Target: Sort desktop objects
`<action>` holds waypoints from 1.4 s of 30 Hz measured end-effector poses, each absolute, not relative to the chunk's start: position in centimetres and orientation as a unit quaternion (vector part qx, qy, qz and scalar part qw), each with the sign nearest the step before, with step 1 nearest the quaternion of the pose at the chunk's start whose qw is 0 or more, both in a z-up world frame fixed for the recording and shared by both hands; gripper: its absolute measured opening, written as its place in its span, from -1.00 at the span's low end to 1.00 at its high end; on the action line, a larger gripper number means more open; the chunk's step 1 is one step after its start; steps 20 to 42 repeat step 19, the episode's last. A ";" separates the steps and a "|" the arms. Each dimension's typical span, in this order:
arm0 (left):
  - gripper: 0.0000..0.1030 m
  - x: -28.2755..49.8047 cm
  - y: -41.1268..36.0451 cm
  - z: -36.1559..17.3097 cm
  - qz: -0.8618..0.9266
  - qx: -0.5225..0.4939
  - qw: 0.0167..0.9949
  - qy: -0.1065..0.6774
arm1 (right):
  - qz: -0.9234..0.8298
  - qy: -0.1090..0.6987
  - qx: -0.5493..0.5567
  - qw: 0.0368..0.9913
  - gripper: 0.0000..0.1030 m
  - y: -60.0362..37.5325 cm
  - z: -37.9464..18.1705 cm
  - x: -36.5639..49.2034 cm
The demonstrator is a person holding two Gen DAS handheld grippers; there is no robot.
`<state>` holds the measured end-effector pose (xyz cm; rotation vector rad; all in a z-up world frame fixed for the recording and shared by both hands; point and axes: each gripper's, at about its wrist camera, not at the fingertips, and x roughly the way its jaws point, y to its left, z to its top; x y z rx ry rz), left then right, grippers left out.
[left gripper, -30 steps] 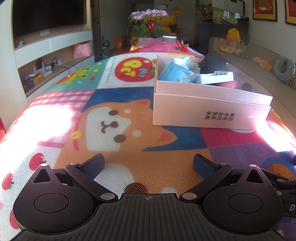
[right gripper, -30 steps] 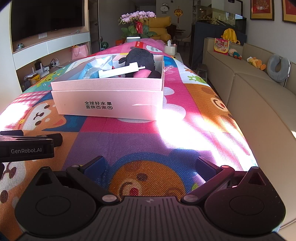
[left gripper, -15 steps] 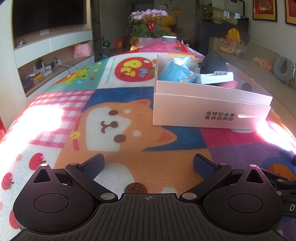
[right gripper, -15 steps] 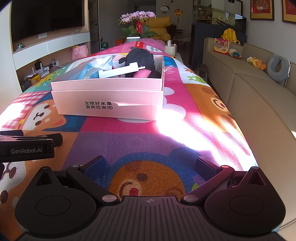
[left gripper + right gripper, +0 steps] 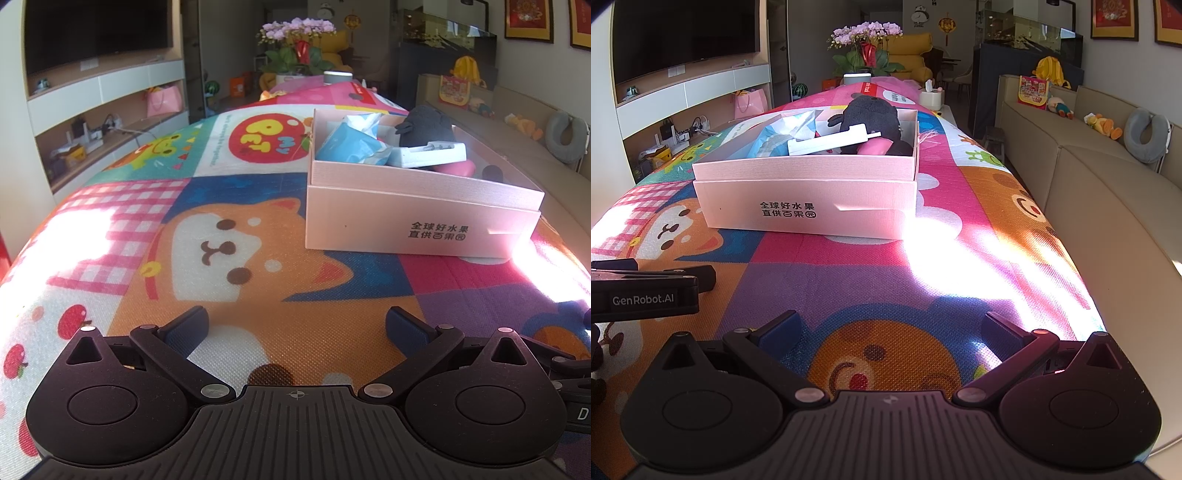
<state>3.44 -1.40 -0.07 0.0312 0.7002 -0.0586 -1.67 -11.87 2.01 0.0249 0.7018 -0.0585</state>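
Pink box (image 5: 809, 206) sits mid-tabletop (image 5: 886, 280), already packed with black plush (image 5: 868, 118), white case (image 5: 428, 153), blue packets (image 5: 351, 142); likely light, thin-walled cardboard, best pinched at rim; left gripper (image 5: 295, 326) and right gripper (image 5: 890, 328) fingers spread, empty.

A pale pink cardboard box (image 5: 421, 221) stands on the cartoon-printed play mat (image 5: 229, 266), ahead and to the right in the left wrist view, ahead and to the left in the right. Inside it, a blue plastic packet (image 5: 351, 142) lies at the left, a dark plush toy (image 5: 870, 116) toward the back, and a flat white case (image 5: 829, 144) rests across the contents. Behind the mat's far end stands a pot of orchids (image 5: 866, 46); a beige sofa (image 5: 1108, 192) runs along its right.
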 end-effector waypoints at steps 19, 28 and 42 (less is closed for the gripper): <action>1.00 3.3 -1.3 0.2 -0.036 0.017 0.933 0.357 | -0.029 0.344 0.012 0.939 1.00 -11.9 2.0 -1.7; 1.00 3.3 -1.3 0.2 -0.036 0.017 0.933 0.357 | -0.029 0.344 0.012 0.939 1.00 -11.9 2.0 -1.7; 1.00 3.3 -1.3 0.2 -0.036 0.017 0.933 0.357 | -0.029 0.344 0.012 0.939 1.00 -11.9 2.0 -1.7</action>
